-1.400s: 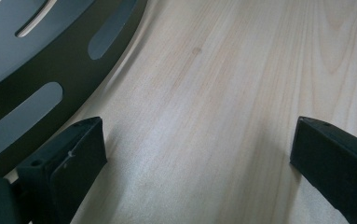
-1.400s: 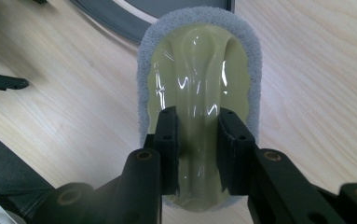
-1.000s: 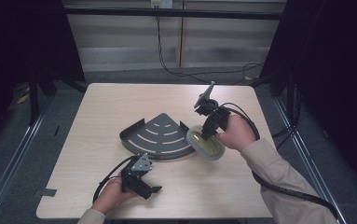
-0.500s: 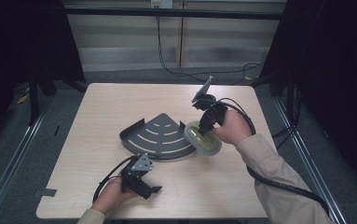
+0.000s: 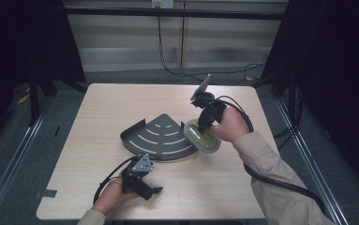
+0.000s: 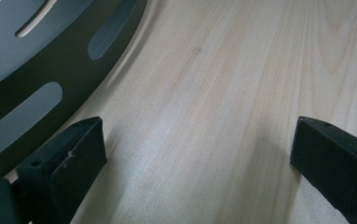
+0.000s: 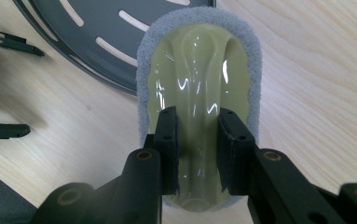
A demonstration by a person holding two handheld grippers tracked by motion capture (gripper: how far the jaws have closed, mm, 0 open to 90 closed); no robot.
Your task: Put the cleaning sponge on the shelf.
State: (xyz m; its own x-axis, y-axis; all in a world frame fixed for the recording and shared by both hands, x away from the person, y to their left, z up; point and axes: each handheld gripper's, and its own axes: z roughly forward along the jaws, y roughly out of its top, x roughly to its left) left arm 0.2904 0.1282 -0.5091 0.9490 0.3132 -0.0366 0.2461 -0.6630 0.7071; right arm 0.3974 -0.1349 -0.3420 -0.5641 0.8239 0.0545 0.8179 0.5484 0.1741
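Observation:
A scrubbing pad (image 5: 199,139), a grey sponge under a glossy pale-yellow handle (image 7: 199,60), is at the right rim of a dark grey slotted quarter-round rack (image 5: 160,136). My right gripper (image 5: 203,125) is shut on the handle's raised ridge, and in the right gripper view (image 7: 197,126) both jaws press its sides. The pad's far end overlaps the rack's curved rim (image 7: 87,28). My left gripper (image 5: 151,192) lies low near the table's front edge, open, with bare wood between its jaws (image 6: 199,140) and the rack's rim (image 6: 27,56) just beyond the left jaw.
The light wooden table (image 5: 107,108) stands between dark curtains. Cables trail from both grippers off the right and front sides. A metal rail (image 5: 8,159) runs along the floor on the left.
My right gripper has shifted slightly left with the scrubbing pad, toward the rack's rim. The left gripper has stayed where it was.

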